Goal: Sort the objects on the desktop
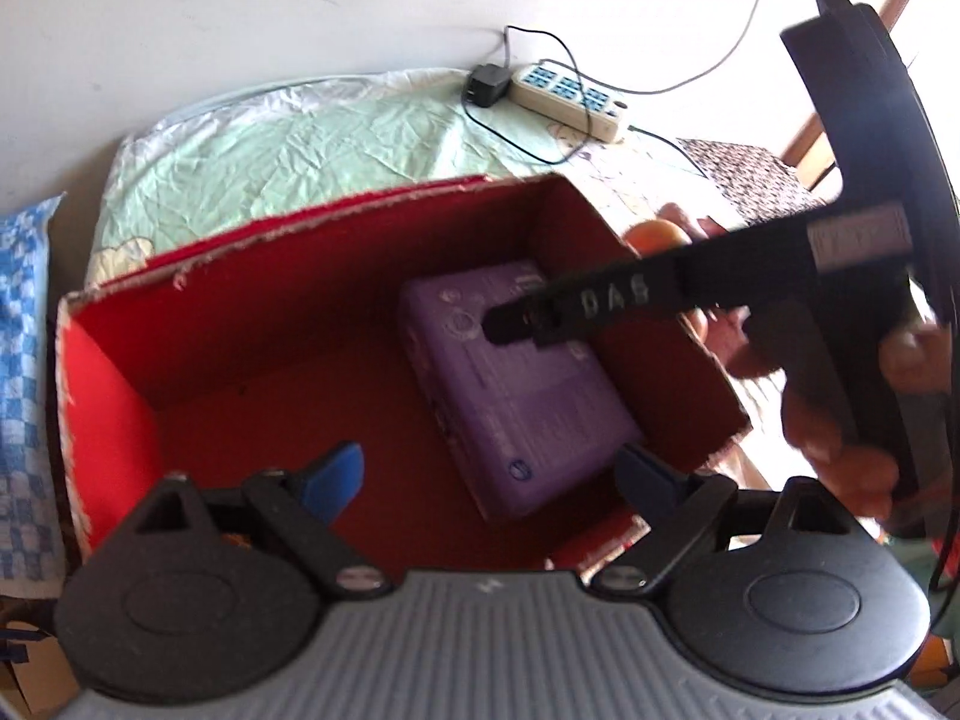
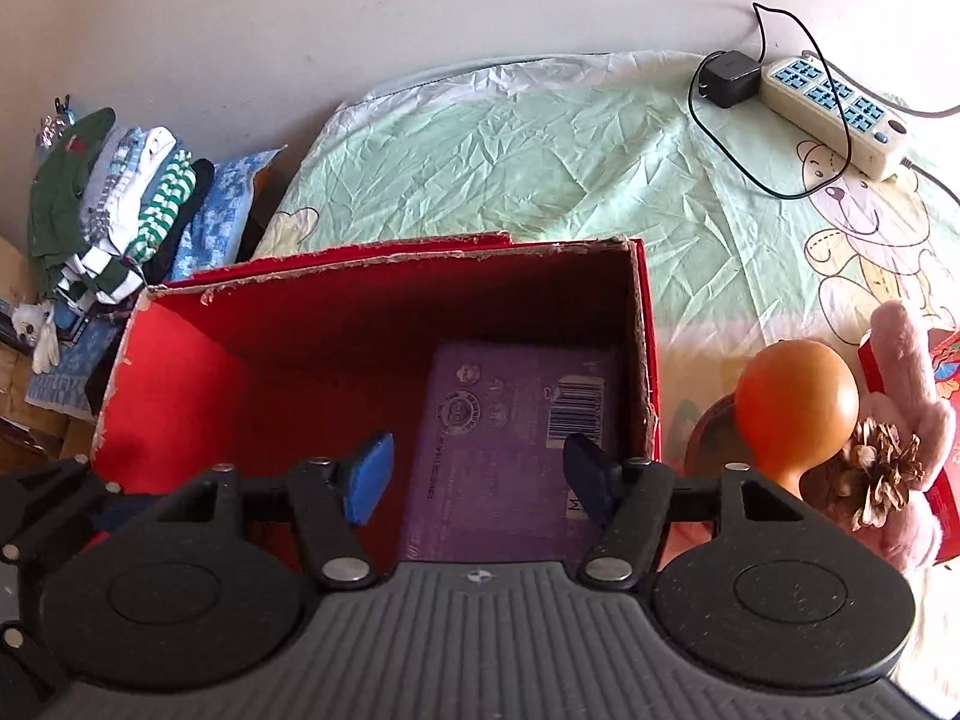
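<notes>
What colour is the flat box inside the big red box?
Purple, with a barcode printed on it. The flat box shows best in the right wrist view.

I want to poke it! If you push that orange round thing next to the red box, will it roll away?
Probably it would wobble or roll: the orange gourd-shaped thing has a smooth round top and narrow base. It looks shiny, so perhaps slippery for the tongs. The pine cone and pink plush toy beside it might stop it.

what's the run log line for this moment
left gripper: open | right gripper: open, above red box | purple box: inside | orange maraca: outside
</notes>
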The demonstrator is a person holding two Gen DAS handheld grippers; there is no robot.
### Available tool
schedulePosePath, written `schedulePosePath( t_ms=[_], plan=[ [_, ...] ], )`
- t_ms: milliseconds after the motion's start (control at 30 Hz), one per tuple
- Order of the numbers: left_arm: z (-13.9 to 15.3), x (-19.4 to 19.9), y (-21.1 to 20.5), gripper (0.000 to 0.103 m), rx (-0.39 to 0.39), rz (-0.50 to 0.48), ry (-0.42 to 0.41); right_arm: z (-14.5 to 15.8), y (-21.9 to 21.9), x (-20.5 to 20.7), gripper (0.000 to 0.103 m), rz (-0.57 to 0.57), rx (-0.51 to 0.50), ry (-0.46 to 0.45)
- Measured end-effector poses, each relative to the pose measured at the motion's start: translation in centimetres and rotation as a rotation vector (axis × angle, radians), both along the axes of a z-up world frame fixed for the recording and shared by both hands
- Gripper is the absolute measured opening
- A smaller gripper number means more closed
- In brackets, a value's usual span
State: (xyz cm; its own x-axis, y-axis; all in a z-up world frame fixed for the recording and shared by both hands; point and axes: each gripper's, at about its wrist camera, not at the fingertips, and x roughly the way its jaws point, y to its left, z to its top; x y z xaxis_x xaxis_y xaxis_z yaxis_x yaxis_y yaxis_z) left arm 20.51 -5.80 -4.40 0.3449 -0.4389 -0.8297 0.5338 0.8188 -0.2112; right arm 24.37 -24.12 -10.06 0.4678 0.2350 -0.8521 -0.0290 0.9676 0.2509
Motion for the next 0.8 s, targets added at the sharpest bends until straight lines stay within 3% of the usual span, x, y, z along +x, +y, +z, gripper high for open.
schedulePosePath(
  t_ms=[133, 400, 567, 600, 700, 800],
  plan=[
    [0.0, 0.8, -0.1, 0.092, 0.048, -0.002, -0.032, -0.1, -0.6, 0.0, 0.068, -0.047, 0.056, 0.009],
    [-3.8, 4.0, -3.4, 0.091, 0.086, -0.081, 0.129, 3.5, -6.4, -5.0, 0.07, -0.253, 0.308, -0.178],
    [-6.2, 4.7, -5.4, 0.09, 0.083, -0.12, 0.221, 3.6, -7.6, -7.5, 0.07, -0.282, 0.316, -0.179],
    [-6.4, 4.7, -5.7, 0.086, 0.083, -0.131, 0.225, 3.5, -7.8, -7.8, 0.07, -0.287, 0.322, -0.181],
    [-6.0, 4.6, -6.6, 0.086, 0.055, -0.15, 0.228, 3.3, -8.4, -8.7, 0.07, -0.302, 0.337, -0.185],
    [-5.9, 4.2, -7.7, 0.09, 0.078, -0.156, 0.216, 3.1, -8.9, -9.6, 0.07, -0.317, 0.353, -0.189]
  ],
)
